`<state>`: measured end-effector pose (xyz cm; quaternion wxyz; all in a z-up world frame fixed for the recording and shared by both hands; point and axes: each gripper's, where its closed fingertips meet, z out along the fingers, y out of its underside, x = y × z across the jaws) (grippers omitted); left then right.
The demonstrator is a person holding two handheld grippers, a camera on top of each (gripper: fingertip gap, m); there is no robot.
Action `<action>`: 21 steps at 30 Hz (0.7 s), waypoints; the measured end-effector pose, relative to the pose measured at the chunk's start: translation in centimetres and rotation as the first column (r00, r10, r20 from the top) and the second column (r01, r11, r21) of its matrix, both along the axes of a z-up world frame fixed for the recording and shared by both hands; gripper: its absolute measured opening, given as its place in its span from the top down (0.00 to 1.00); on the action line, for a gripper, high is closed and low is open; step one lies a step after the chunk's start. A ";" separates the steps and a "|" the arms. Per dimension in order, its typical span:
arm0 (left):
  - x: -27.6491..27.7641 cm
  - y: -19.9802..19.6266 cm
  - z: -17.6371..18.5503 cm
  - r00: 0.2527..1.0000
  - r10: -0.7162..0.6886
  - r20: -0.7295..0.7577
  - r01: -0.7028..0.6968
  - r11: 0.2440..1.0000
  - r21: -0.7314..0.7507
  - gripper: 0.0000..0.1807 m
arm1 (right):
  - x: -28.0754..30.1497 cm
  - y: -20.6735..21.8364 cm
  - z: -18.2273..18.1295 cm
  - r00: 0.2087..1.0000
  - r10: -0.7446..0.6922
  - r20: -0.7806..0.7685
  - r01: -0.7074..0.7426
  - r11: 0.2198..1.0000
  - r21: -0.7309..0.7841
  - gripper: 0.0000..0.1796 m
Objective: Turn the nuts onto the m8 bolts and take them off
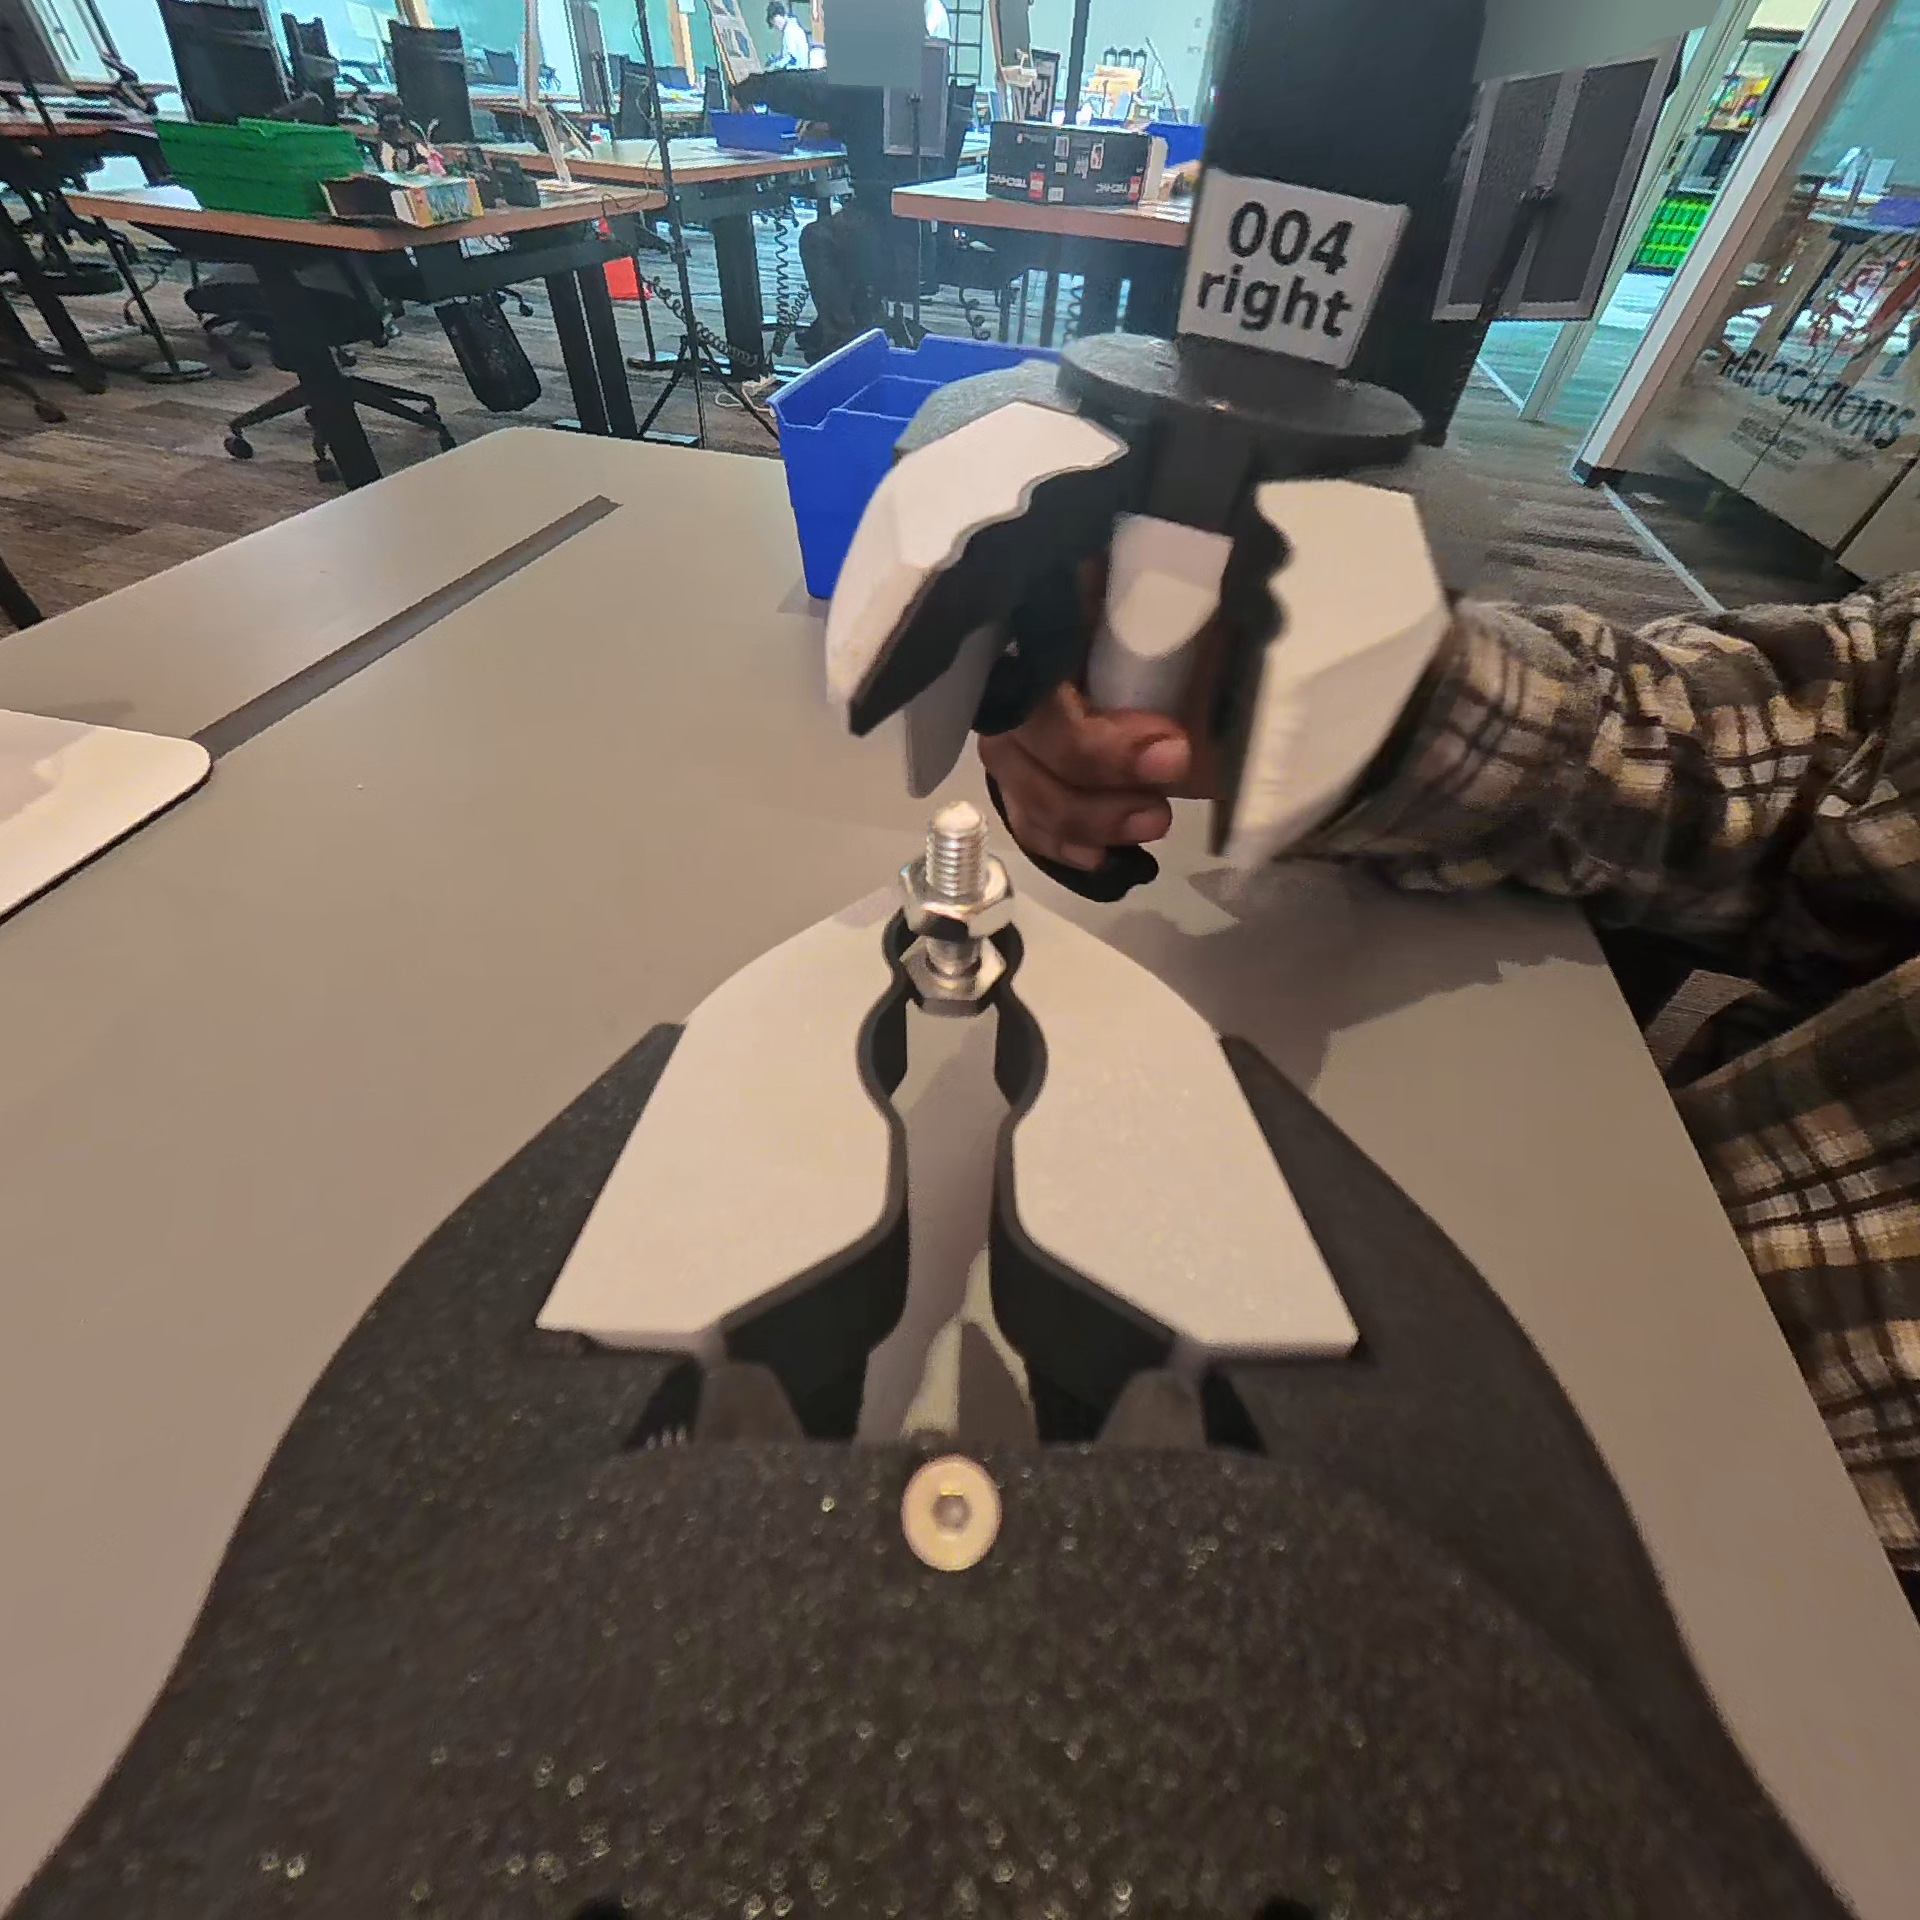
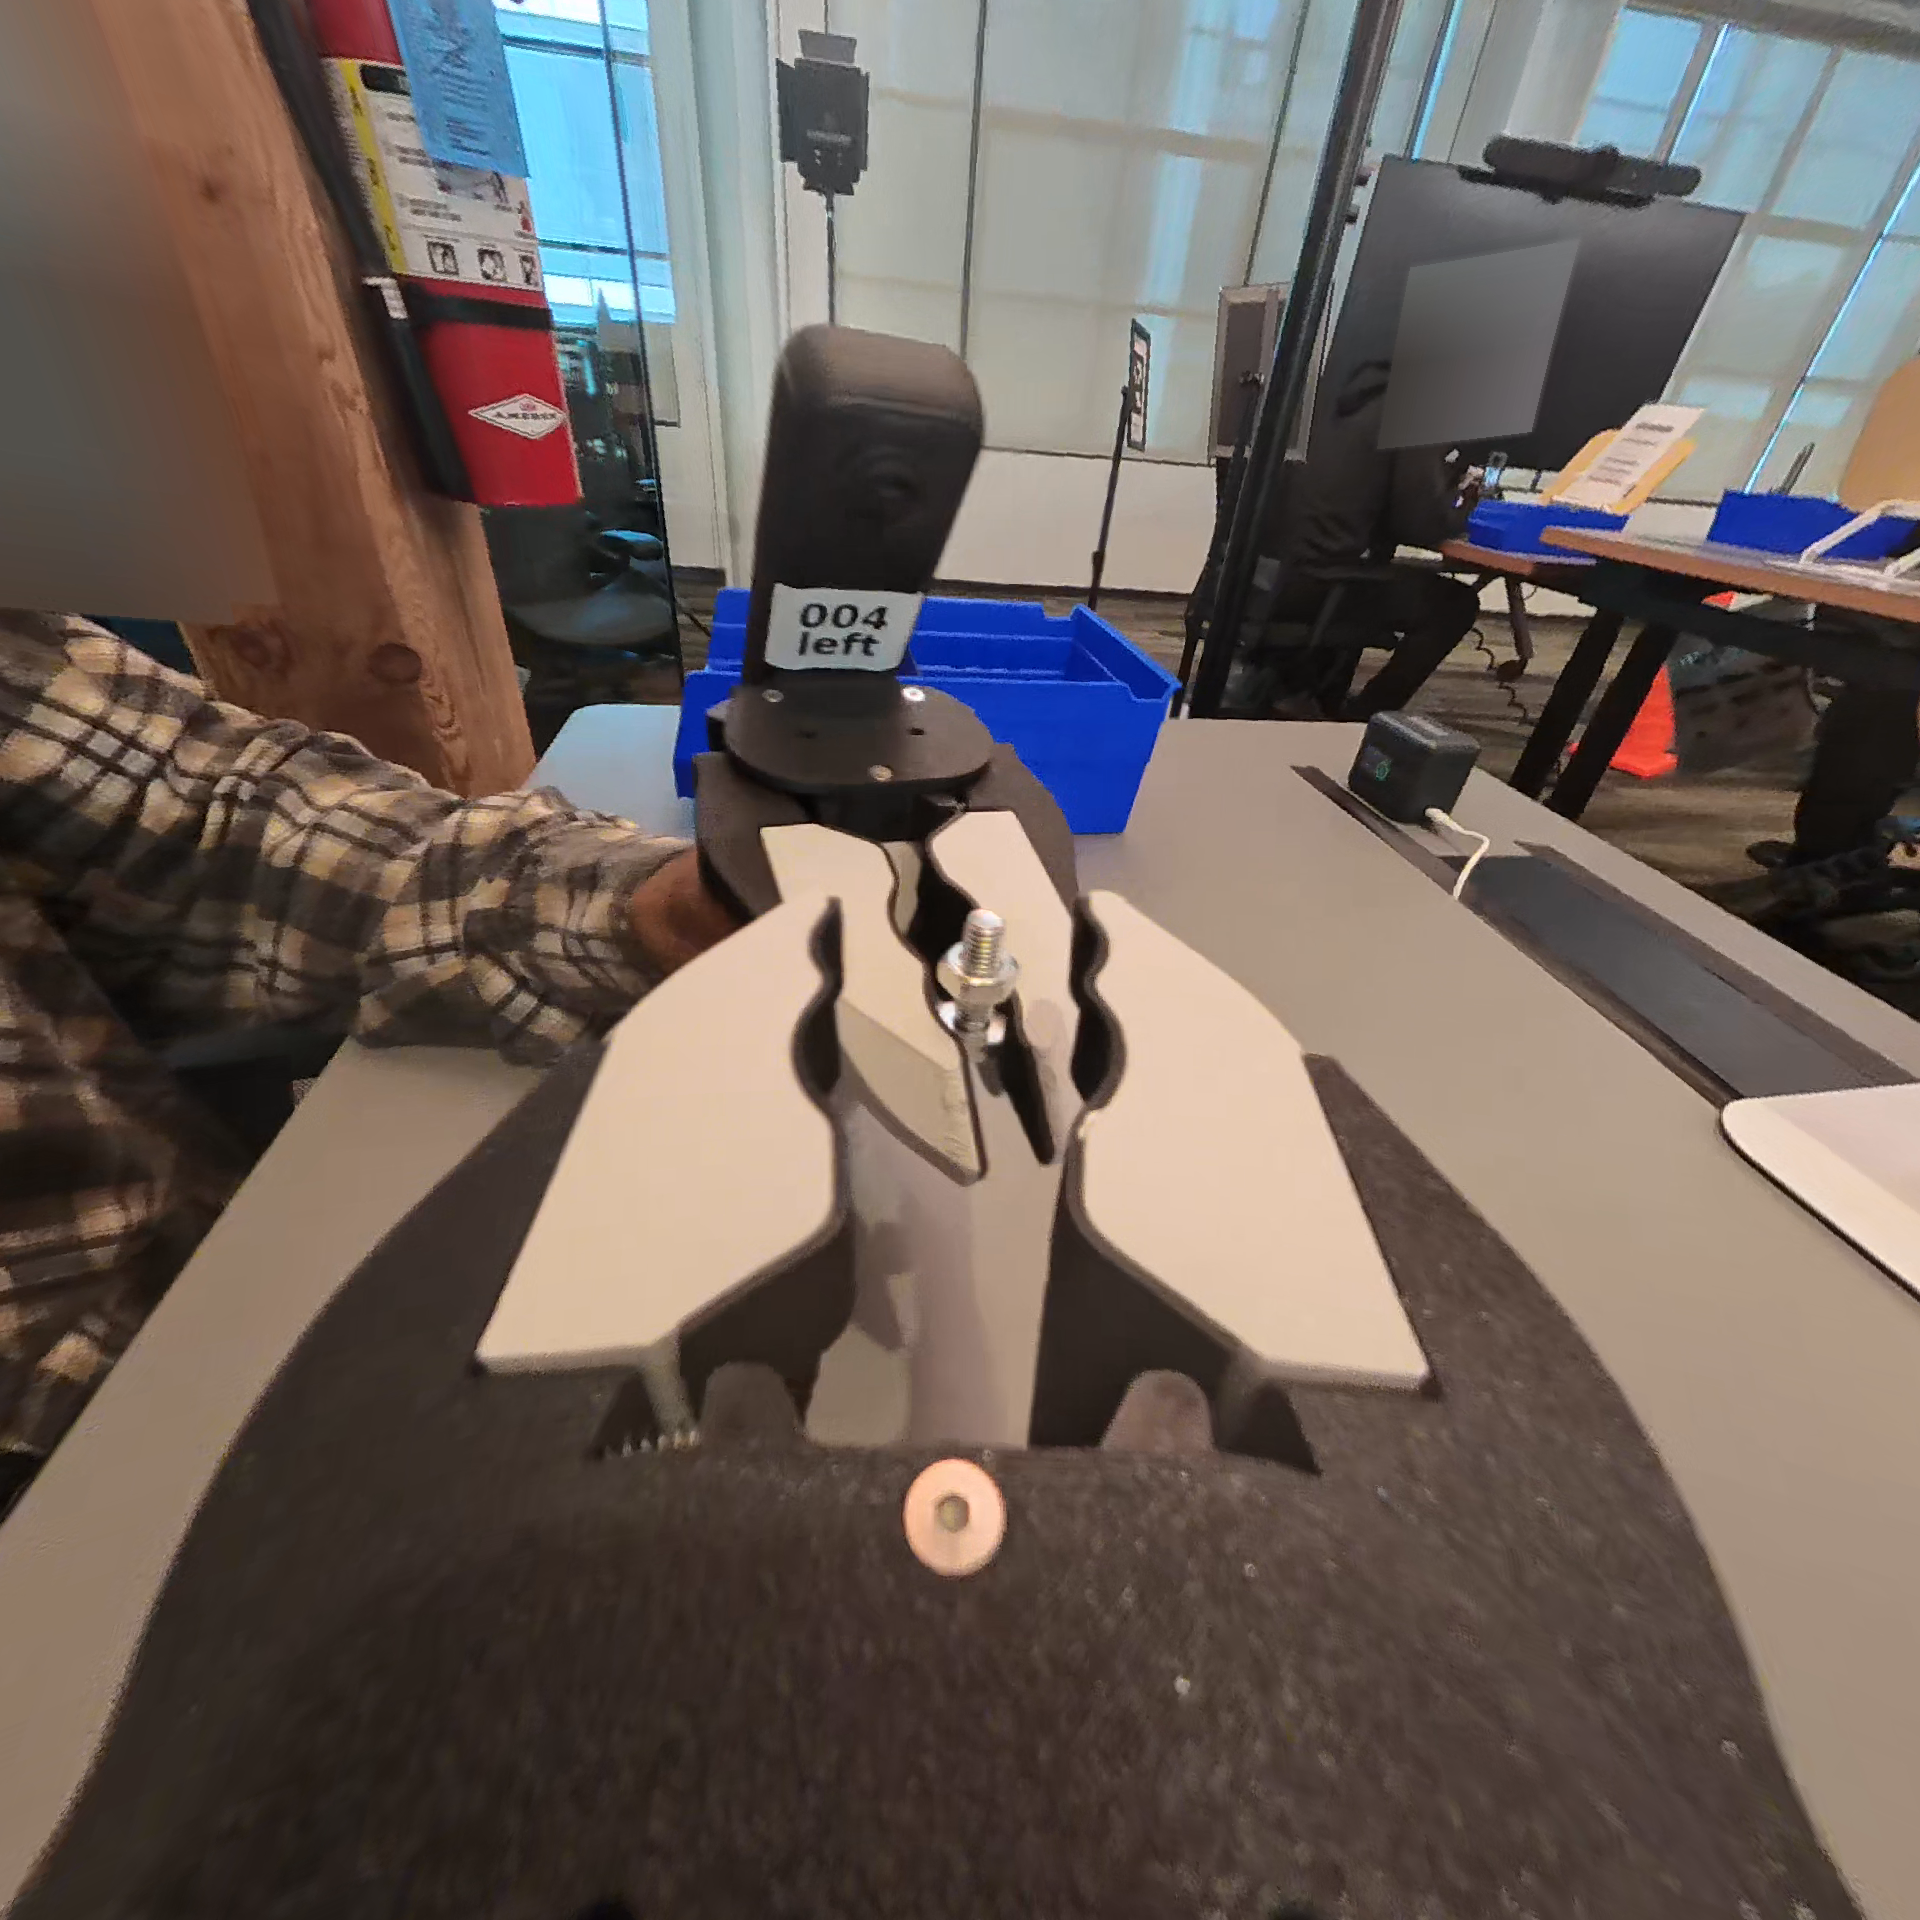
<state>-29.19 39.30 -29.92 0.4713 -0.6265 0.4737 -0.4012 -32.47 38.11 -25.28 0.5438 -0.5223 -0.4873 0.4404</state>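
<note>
Bare table [image 1: 520, 935] left of bolt [image 1: 957, 847]

Grey table [image 1: 520, 831], wood-topped desks [image 1: 436, 223], office chairs [image 1: 312, 343], bright windows [image 2: 1091, 208], wooden post [image 2: 312, 416]

Grey bench [image 1: 436, 831] carries blue bin [image 2: 1039, 686] at far edge, white pad [image 1: 73, 790], small black charger [image 2: 1408, 764].

Upright bolt [image 1: 954, 940] in left hand-held gripper [image 1: 951, 971]
</note>
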 end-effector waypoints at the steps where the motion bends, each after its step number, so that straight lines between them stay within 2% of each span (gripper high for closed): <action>1: 0.0 0.0 -0.1 1.000 -0.001 -0.003 0.001 1.000 0.000 0.94 | 0.0 0.2 -0.2 1.000 0.000 0.010 0.000 1.000 -0.005 0.80; 4: 0.0 0.0 -0.3 1.000 -0.005 -0.012 0.005 1.000 -0.003 0.94 | -0.1 0.4 -0.5 1.000 0.006 0.026 -0.006 1.000 -0.011 0.88; 10: 0.2 -0.2 -0.5 1.000 -0.010 -0.023 0.010 1.000 0.003 0.94 | -1.0 0.6 -1.6 0.996 0.032 0.086 -0.030 0.999 -0.027 0.96; 15: 0.4 -0.9 0.7 0.998 -0.045 0.042 0.045 0.999 0.003 0.93 | -0.5 0.1 -0.4 0.998 0.021 0.055 -0.018 0.999 -0.044 0.96; 18: 0.6 -1.2 0.5 0.997 -0.058 0.040 0.058 0.998 0.003 0.88 | 2.2 0.0 1.9 0.997 -0.065 0.039 0.067 0.997 -0.034 0.96; 21: 0.9 -1.2 0.1 0.997 -0.061 0.044 0.062 0.998 -0.014 0.83 | 8.8 1.1 4.8 0.964 -0.254 0.077 0.254 0.967 0.009 0.96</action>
